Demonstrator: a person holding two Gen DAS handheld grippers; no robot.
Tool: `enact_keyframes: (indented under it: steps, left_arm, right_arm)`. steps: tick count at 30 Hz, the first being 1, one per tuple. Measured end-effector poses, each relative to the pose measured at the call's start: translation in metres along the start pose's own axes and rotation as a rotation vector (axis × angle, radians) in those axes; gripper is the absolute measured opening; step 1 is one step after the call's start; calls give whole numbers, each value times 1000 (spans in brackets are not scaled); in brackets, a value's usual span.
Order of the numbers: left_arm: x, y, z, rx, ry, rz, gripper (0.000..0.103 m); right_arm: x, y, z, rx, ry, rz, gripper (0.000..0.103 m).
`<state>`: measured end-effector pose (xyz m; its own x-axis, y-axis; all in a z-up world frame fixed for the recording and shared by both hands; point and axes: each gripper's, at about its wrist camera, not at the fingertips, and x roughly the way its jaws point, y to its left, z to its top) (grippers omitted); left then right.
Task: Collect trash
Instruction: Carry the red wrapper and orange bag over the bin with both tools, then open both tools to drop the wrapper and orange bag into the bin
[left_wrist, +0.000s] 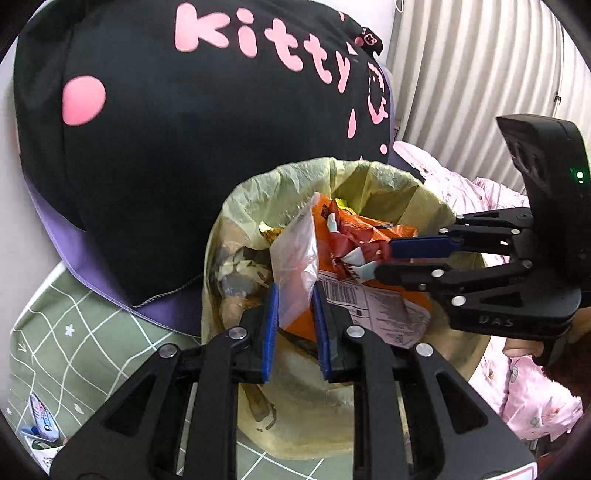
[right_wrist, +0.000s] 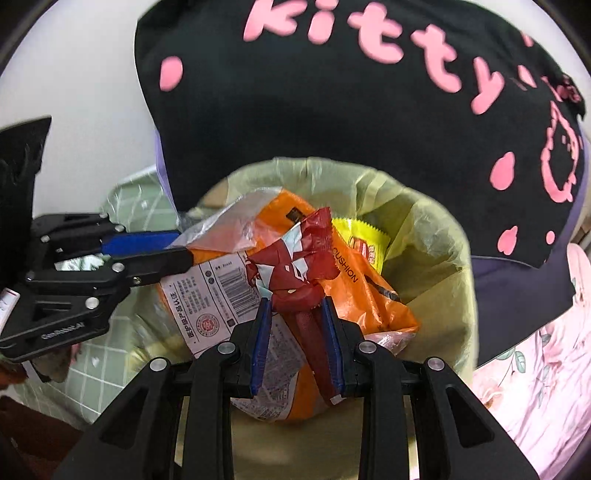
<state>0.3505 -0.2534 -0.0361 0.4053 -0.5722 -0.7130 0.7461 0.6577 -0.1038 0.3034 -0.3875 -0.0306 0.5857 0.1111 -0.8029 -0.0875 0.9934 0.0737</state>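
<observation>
Gripping orange bag (left_wrist: 369, 236) w/ your left gripper (left_wrist: 295, 325), red wrapper (right_wrist: 295, 266) clamped in right gripper (right_wrist: 297, 339) jaws, both over lined bin (left_wrist: 236, 206), black bag (left_wrist: 184, 147) at 12 o'clock.

My left gripper (left_wrist: 294, 328) pinches a clear bag (left_wrist: 295, 266) over the lined bin (left_wrist: 373, 184); right gripper (left_wrist: 384, 263) grips a red wrapper (left_wrist: 354, 243).

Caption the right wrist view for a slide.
Right gripper holds a red wrapper and left gripper an orange bag over the lined bin.
</observation>
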Motion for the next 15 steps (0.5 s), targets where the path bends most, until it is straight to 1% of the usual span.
enact_keyframes:
  steps: [1,4,9,15]
  left_arm:
    - [3,-1,1,4,5,-5,17]
    - [10,-10,1,26,12,-18,17]
    - [19,-16,3,16,15,-53,16]
    - [20,-12,6,-17,43,-92,15]
  right_arm:
    - [5,0,0,-7,19,-3,26]
    - [9,-2,-1,-5,29,-11,26]
    - [-1,-9,-9,29,8,-39,26]
    - [-15,-17,-18,69,-22,-43,26]
